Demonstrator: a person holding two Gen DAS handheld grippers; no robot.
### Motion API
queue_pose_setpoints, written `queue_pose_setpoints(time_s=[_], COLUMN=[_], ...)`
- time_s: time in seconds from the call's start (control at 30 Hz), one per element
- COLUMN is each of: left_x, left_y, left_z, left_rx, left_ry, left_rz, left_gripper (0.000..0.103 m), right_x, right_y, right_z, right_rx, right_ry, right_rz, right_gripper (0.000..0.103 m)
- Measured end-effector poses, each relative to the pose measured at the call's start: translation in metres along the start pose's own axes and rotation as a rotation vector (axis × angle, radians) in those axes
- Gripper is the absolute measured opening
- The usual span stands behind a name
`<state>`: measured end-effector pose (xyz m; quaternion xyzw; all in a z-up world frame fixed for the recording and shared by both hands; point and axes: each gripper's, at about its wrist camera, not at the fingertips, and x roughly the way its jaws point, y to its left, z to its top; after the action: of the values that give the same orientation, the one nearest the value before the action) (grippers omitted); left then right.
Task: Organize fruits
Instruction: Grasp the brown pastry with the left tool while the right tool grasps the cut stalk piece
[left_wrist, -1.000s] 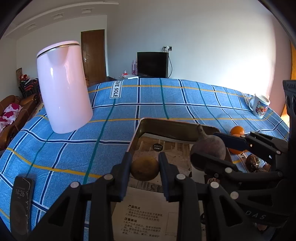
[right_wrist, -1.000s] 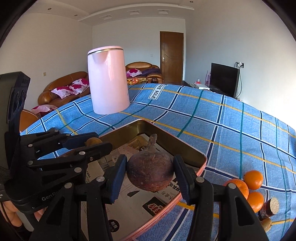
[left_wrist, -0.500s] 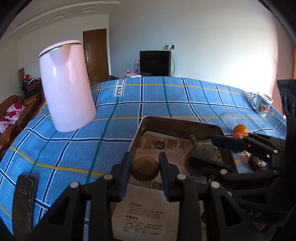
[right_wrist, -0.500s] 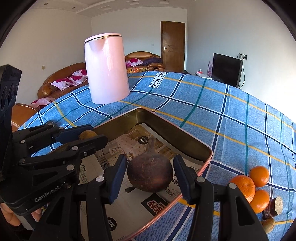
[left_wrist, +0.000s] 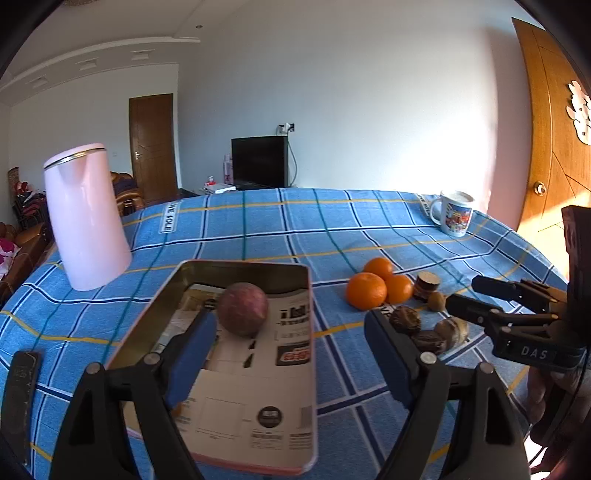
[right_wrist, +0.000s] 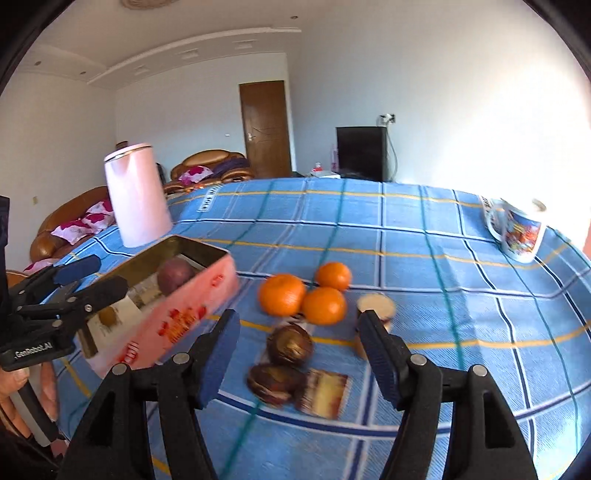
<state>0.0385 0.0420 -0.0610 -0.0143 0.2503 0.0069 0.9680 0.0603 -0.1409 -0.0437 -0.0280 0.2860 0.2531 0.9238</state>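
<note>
Pink-sided and brass-coloured inside, the tin (left_wrist: 236, 266) lay on the blue checked tablecloth (left_wrist: 332, 229) toward its left half, lined with printed paper, seemingly as the collecting place for the fruit. A round reddish-brown fruit (left_wrist: 242, 314) rested on the paper near the tin's far end, and in the right wrist view a smaller yellowish fruit (right_wrist: 108, 315) showed against the near wall; both lay free of any pad. The left gripper (left_wrist: 291, 354) hung over the tin's near right corner, its jaws spreading with nothing between them, which fitted a fruit just set down. The right gripper (right_wrist: 297, 354) pointed at the loose pile beside the tin's right wall, its jaws also widening and empty, apparently to take the next piece. That pile gathered three oranges (right_wrist: 306, 293) touching one another, with a dark round fruit (right_wrist: 290, 345) just in front, another dark piece (right_wrist: 275, 384) nearer the table's front edge, and a cut piece with a pale face (right_wrist: 323, 393) beside it; the picture there was blurred, so their kinds stayed uncertain. A small jar-like thing (right_wrist: 375, 308) stood just right of the oranges. The pink kettle (left_wrist: 86, 218) near the far left edge and the printed mug (left_wrist: 452, 214) at the far right corner stood well apart from the work, likely out of the way. A phone (left_wrist: 18, 391) lay at the front left edge.
</note>
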Motion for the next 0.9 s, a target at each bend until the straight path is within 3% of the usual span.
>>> queue_pose_setpoints(time_s=[0.27,0.33,0.37,0.67,0.77,0.9], left_x=[0.019,0.018,0.019,0.023,0.022,0.022], left_y=[-0.040,-0.041,-0.042,-0.047,-0.050,-0.054], left_z=[-0.009,-0.010,-0.010,-0.013,-0.013,-0.011], left_rx=[0.068,0.063,0.061,0.063,0.071,0.075], left_ry=[0.054,0.055,0.056,0.075,0.072,0.080], left_rz=[-0.033,-0.036,-0.037,-0.051,-0.055,-0.068], left_gripper=[0.085,0.085,0.085,0.085,0.085,0.085], right_x=[0.005,0.010,0.012,0.016,0.019,0.018], right_y=[-0.019,-0.015,-0.015,-0.011,-0.017,-0.021], right_z=[-0.015,-0.015,-0.016,-0.018,-0.017,-0.018], right_rx=[0.030,0.010,0.009,-0.004,0.027,0.059], right_ry=[0.051,0.077,0.089,0.126,0.146,0.153], right_rz=[-0.025,-0.018,-0.014,0.026,0.060,0.082], right_gripper=[0.068,0.059,0.050,0.048,0.040,0.039])
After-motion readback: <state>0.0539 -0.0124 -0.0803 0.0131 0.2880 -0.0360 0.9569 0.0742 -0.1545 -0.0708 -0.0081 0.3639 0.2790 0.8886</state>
